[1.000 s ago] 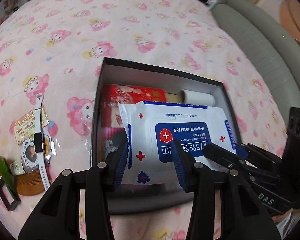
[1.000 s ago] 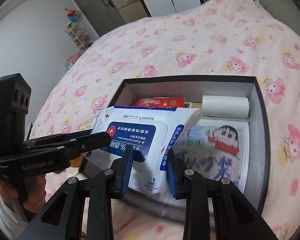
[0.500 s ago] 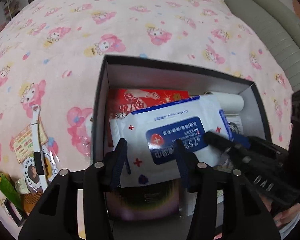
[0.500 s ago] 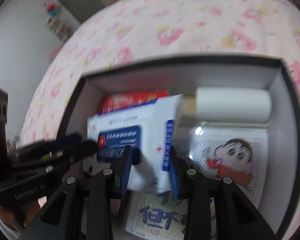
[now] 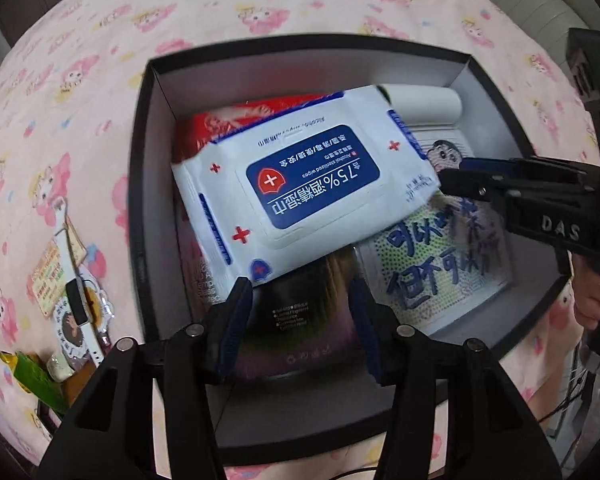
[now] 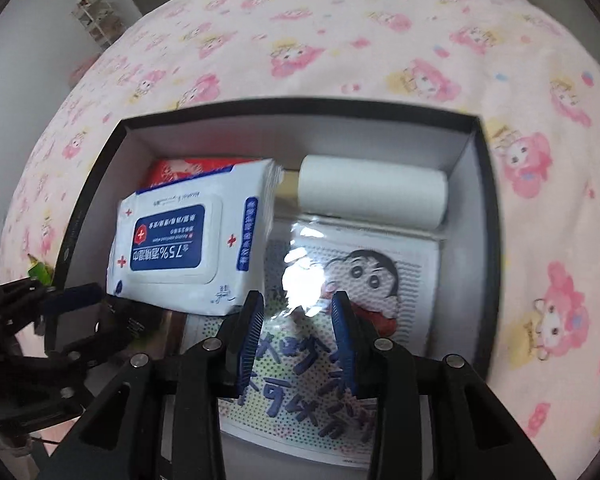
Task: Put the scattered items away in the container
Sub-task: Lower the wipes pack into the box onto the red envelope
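Note:
A white pack of alcohol wipes with a blue label (image 5: 300, 184) (image 6: 188, 240) lies inside the black box (image 5: 140, 216) (image 6: 484, 216), on top of a red packet (image 5: 236, 116) and a dark packet (image 5: 300, 320). My left gripper (image 5: 300, 320) is open just short of the pack's near edge. My right gripper (image 6: 296, 336) is open and empty above a cartoon bead sheet (image 6: 364, 280). A white roll (image 6: 372, 196) lies at the box's far side. The right gripper's fingers (image 5: 472, 184) show in the left wrist view beside the pack.
The box sits on a pink cartoon-print bedspread (image 5: 260, 8). Left of the box lie a white wristband (image 5: 72, 280), stickers (image 5: 48, 272), a green packet (image 5: 36, 380) and other small items. A shelf and wall (image 6: 92, 16) stand at the far left.
Both grippers held the wipes pack over the box, lowered it in and let go. The pack now rests in the box and both grippers stand open behind it.

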`<state>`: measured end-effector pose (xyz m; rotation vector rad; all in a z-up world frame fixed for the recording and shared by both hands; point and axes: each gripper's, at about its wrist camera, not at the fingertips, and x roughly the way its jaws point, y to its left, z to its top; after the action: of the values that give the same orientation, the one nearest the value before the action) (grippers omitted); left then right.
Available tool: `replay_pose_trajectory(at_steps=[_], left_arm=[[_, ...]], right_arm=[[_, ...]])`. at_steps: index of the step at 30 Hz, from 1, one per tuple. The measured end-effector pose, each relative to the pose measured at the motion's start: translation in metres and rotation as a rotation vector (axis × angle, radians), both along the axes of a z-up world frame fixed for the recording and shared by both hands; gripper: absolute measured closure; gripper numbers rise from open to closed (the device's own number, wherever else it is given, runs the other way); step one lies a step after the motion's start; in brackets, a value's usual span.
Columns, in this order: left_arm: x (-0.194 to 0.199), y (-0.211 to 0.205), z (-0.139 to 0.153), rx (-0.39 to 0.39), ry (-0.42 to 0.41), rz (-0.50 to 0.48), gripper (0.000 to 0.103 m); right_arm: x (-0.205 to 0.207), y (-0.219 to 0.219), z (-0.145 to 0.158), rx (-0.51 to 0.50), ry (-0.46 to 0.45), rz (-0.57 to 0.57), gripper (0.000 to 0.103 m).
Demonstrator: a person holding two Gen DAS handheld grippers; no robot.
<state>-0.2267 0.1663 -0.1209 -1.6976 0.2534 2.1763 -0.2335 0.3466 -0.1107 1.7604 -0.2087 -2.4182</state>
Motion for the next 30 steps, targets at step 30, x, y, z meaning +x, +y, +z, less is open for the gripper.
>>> replay_pose_trajectory(at_steps=[30], left_arm=[[-0.012,0.0,-0.007,0.079,-0.107,-0.012,0.068]], right_arm=[[0.015,-0.041,0.006,0.058,0.002,0.177,0.073]])
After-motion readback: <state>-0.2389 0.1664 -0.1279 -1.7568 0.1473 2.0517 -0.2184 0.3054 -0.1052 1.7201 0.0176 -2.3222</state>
